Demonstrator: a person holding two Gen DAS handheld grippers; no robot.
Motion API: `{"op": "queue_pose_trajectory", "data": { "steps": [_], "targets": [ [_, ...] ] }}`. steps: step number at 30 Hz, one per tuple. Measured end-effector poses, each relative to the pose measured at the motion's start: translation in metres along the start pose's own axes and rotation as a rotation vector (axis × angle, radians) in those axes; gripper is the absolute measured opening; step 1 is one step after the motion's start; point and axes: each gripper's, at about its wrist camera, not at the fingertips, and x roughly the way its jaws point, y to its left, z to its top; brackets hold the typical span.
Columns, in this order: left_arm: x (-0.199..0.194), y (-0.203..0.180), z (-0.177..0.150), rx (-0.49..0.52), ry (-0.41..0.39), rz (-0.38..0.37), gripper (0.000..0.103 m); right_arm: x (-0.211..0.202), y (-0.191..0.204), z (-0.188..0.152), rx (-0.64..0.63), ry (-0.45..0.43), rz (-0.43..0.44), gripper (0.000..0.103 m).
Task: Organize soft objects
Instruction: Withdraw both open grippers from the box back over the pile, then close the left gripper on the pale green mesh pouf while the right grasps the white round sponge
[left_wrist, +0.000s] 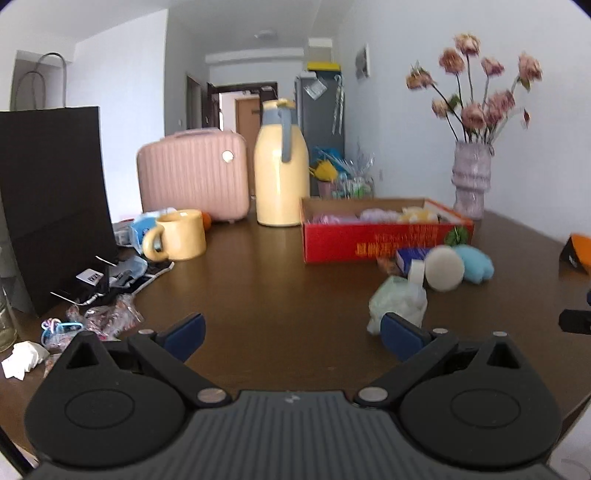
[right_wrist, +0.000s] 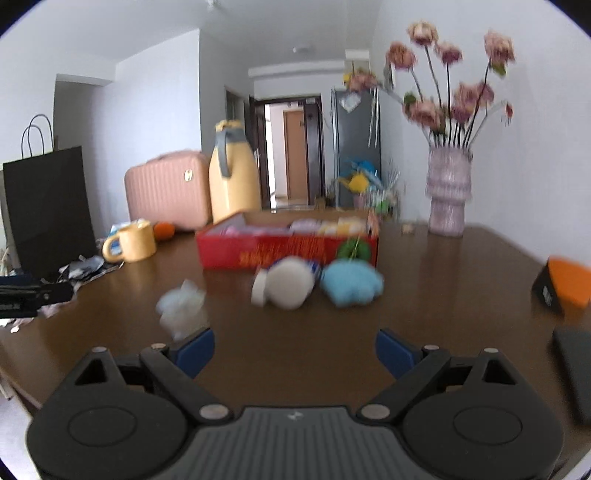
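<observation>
A red cardboard box (left_wrist: 369, 242) (right_wrist: 288, 251) stands on the brown table (left_wrist: 258, 288) and holds several pastel soft items. In front of it lie a blue plush (left_wrist: 476, 262) (right_wrist: 351, 282), a cream round soft ball (left_wrist: 443, 267) (right_wrist: 290, 282) and a pale green-white soft bundle (left_wrist: 397, 304) (right_wrist: 181, 308). My left gripper (left_wrist: 291, 334) is open and empty, its right finger just in front of the bundle. My right gripper (right_wrist: 295, 350) is open and empty, short of the ball and plush.
A yellow mug (left_wrist: 177, 236), pink case (left_wrist: 192, 175), yellow thermos (left_wrist: 282, 173) and black paper bag (left_wrist: 51, 206) stand at the left and back. Clutter lies by the left edge (left_wrist: 103, 288). A vase of flowers (left_wrist: 471, 177) stands at the back right, an orange-black box (right_wrist: 565, 284) at the right.
</observation>
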Motion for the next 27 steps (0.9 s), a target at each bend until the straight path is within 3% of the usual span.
{"op": "queue_pose_trajectory", "data": {
  "steps": [5, 17, 22, 27],
  "targets": [
    [0.012, -0.011, 0.004, 0.014, -0.001, -0.017, 0.103, 0.009, 0.010, -0.008, -0.048, 0.027, -0.011, 0.094],
    [0.067, -0.050, 0.016, 0.055, 0.058, -0.146, 0.103, 0.049, -0.023, 0.006, 0.058, 0.030, -0.033, 0.093],
    [0.097, -0.069, 0.015, 0.105, 0.076, -0.186, 0.103, 0.080, -0.029, 0.023, 0.070, 0.034, -0.006, 0.092],
    [0.124, -0.071, 0.014, 0.091, 0.097, -0.209, 0.103, 0.124, -0.024, 0.040, 0.086, 0.048, 0.047, 0.087]
  ]
}}
